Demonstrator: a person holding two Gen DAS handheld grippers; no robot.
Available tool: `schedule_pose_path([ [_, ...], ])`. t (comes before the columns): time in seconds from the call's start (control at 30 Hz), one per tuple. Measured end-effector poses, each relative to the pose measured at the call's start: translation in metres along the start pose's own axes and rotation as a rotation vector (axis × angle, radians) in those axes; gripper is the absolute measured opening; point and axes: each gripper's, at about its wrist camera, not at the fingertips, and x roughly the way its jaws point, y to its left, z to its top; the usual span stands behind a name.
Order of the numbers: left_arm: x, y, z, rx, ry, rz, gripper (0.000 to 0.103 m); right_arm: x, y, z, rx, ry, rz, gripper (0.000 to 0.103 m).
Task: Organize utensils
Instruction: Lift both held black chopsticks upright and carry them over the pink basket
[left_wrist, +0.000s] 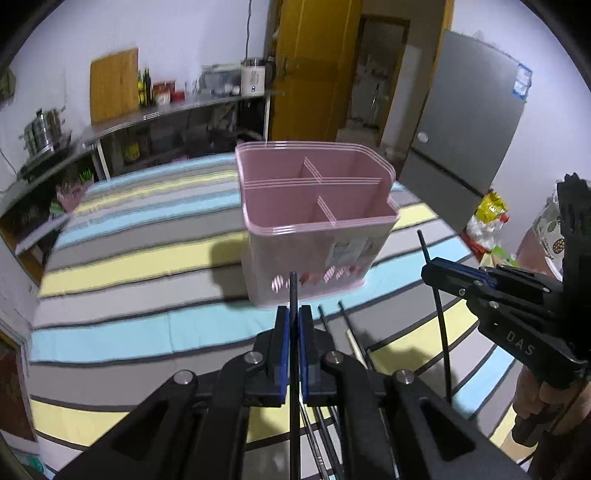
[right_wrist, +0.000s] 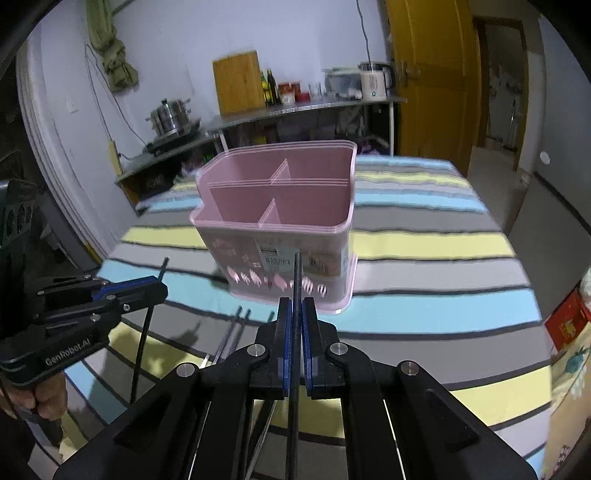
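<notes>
A pink utensil holder (left_wrist: 317, 221) with several open compartments stands on the striped table; it also shows in the right wrist view (right_wrist: 280, 225). My left gripper (left_wrist: 294, 314) is shut on a black chopstick (left_wrist: 293, 291) held upright just in front of the holder. My right gripper (right_wrist: 296, 306) is shut on another black chopstick (right_wrist: 296, 273), also upright before the holder. The right gripper shows in the left wrist view (left_wrist: 430, 267). The left gripper shows in the right wrist view (right_wrist: 160, 286). More black chopsticks (right_wrist: 232, 332) lie on the cloth below.
The striped tablecloth (left_wrist: 140, 266) covers the table. A steel counter (right_wrist: 295, 107) with a pot, bottles, a cutting board and a kettle runs along the back wall. A grey fridge (left_wrist: 469, 122) and a yellow door (left_wrist: 310, 70) stand beyond the table.
</notes>
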Motion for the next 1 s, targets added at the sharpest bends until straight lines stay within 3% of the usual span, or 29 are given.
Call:
schedule_pose_path([
  [0.33,-0.049,-0.003,0.022,0.018,-0.103,-0.005,0.005,-0.055,0.006,0.016,-0.015,-0.113,-0.02,0.005],
  [1.0,-0.081,-0.004,0.035,-0.016,-0.125,-0.047,0.005,-0.098,0.01,0.023,-0.01,-0.198,-0.021,0.005],
])
